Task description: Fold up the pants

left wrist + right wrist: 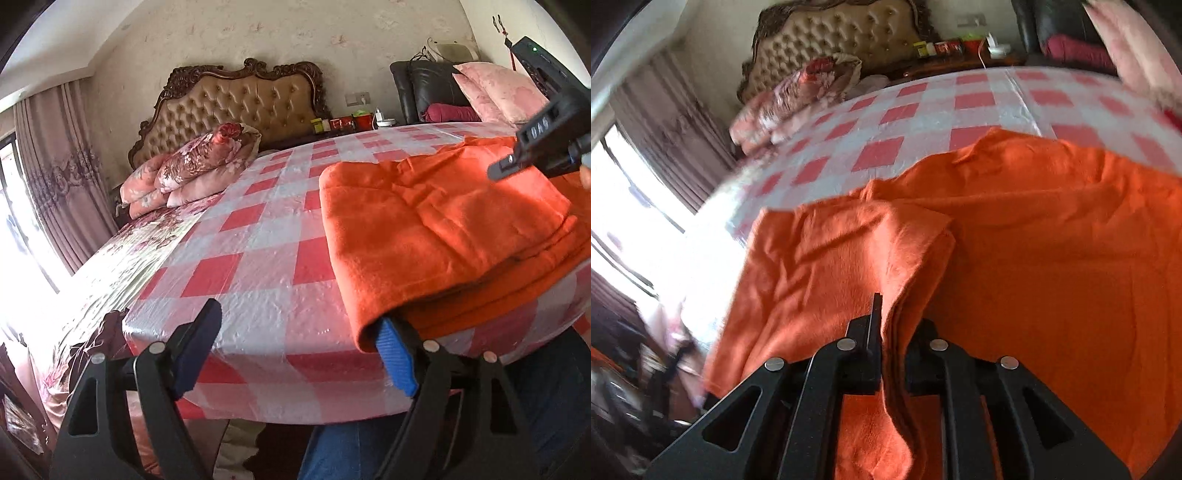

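On the left, floral pillows (pixel 192 166) lie by the tufted headboard (pixel 236 107). The left gripper (pixel 295 369) has its fingers spread wide, its blue pad (pixel 397 363) tucked just under the edge of the orange pants (pixel 436 229), pinching nothing. The pants lie folded on the checked bed cover (pixel 258 258) (near its front edge). The right gripper (pixel 894 343) pinches several layers of the pants' edge.

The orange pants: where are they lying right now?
In the left wrist view the orange pants lie folded on the checked bed cover, right of centre at its near edge, over the left gripper's blue pad.
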Tool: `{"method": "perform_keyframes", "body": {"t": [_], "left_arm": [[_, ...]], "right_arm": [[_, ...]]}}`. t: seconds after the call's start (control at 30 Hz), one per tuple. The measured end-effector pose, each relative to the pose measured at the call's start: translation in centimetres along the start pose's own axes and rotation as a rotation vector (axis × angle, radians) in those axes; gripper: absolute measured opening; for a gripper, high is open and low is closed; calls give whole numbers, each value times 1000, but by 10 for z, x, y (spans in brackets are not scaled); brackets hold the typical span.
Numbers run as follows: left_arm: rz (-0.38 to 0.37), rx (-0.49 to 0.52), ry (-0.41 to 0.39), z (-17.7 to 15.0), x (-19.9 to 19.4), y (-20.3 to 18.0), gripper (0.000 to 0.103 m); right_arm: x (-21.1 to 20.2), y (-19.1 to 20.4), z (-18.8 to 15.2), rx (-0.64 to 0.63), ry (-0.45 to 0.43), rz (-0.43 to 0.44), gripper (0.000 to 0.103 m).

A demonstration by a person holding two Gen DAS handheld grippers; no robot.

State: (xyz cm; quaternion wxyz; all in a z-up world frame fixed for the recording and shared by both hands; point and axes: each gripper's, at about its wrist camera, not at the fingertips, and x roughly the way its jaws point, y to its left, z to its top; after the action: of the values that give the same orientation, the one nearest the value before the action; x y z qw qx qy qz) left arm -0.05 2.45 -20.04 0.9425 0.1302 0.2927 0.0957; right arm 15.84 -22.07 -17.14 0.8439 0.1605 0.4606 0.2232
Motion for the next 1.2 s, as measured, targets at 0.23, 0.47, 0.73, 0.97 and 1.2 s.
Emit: {"method": "perform_keyframes", "body": {"t": [0.23,0.47,0.73,0.97,1.2], "left_arm": [[-1,-2,-4,0,-2,-1,82],[-2,-3,-7,1,-1,-1,83],[-14,-11,-11,0,-3,0,83],[-65,-27,-29,-8,-12,10,87],[-152,-101,-137,-4,-50,28,73]], "right_arm": [[25,-17,30,83,56,105,28],[24,-1,58,-16,-41,1,15],[29,-2,61,-58,-77,-247,49],[-17,8,4,-127,-126,-290,51],[-7,48,-58,-303,-94,-470,51]]}}
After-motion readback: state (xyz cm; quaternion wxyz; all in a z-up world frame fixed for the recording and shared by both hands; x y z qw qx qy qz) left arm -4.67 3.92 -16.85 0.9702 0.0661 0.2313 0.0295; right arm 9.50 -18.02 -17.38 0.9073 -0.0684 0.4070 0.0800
